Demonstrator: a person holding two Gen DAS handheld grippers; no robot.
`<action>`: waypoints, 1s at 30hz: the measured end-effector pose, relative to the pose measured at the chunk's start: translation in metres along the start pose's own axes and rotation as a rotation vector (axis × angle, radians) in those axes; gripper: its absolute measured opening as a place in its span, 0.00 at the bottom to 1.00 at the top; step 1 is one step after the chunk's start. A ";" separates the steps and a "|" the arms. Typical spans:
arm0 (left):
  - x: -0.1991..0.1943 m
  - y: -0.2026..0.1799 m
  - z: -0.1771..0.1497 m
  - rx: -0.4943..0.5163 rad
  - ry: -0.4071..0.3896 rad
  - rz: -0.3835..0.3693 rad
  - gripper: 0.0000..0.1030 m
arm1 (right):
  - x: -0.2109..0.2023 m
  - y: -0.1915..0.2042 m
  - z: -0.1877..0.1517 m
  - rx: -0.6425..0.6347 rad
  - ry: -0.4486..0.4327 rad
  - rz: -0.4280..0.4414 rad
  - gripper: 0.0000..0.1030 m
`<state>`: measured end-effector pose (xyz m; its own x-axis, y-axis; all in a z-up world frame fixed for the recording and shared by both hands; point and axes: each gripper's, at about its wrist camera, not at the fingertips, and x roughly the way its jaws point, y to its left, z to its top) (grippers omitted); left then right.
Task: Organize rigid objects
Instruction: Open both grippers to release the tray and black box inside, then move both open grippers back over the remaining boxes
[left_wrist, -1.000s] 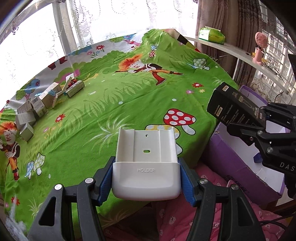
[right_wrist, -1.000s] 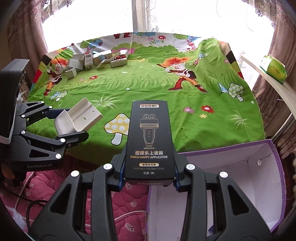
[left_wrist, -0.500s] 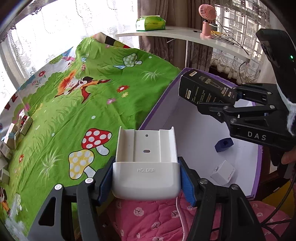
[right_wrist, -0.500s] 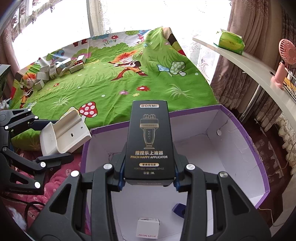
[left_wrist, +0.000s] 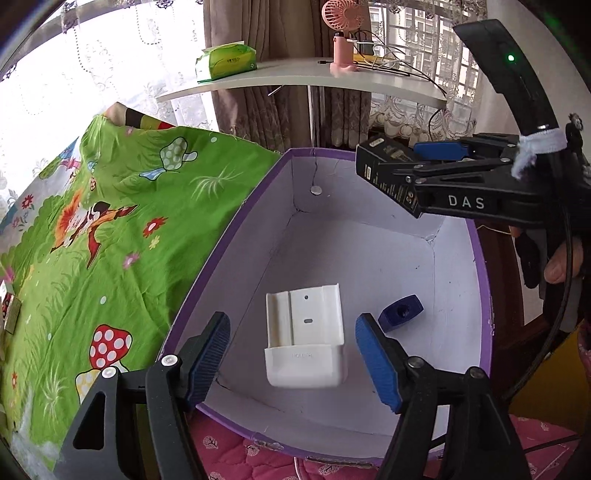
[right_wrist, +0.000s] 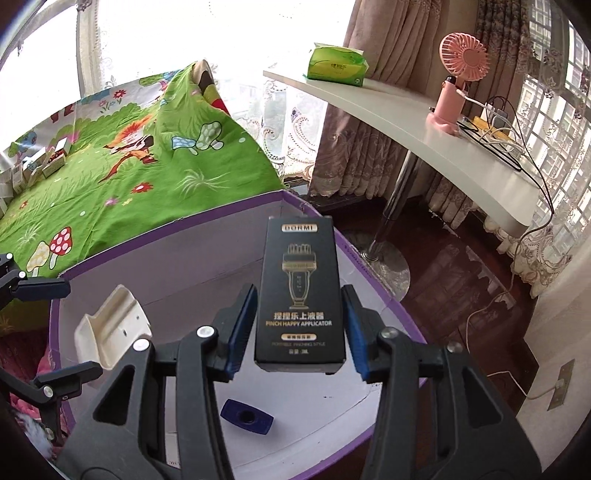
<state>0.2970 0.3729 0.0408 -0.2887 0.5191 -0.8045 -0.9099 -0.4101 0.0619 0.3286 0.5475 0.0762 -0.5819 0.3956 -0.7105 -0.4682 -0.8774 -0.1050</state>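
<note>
Opening both sets of fingers over the purple box (left_wrist: 236, 229): left gripper (left_wrist: 291, 354) spreading clear of the white holder (left_wrist: 304, 336), now dropping loose between the pads, long axis pointing away toward the far wall; right gripper (right_wrist: 299, 328) parting around the black applicator carton (right_wrist: 301, 295), blue pads no longer pressing, carton lying lengthwise between them above the box's right edge. Lying on the box floor, a small blue block (right_wrist: 247, 417). Differing from a second ago: then clamping both things over the green bed (left_wrist: 110, 229), now releasing over the box
</note>
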 end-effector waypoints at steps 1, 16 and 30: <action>-0.003 0.007 -0.003 -0.020 -0.006 -0.007 0.70 | -0.001 0.000 0.003 0.014 -0.010 0.000 0.69; -0.065 0.208 -0.114 -0.451 -0.027 0.370 0.78 | 0.002 0.221 0.029 -0.384 -0.002 0.364 0.71; -0.099 0.383 -0.229 -0.883 0.015 0.605 0.78 | 0.114 0.474 0.131 -0.495 0.105 0.606 0.74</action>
<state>0.0450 -0.0071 0.0094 -0.6103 0.0410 -0.7911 -0.0774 -0.9970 0.0081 -0.0465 0.2127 0.0365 -0.5632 -0.1967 -0.8026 0.2757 -0.9603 0.0419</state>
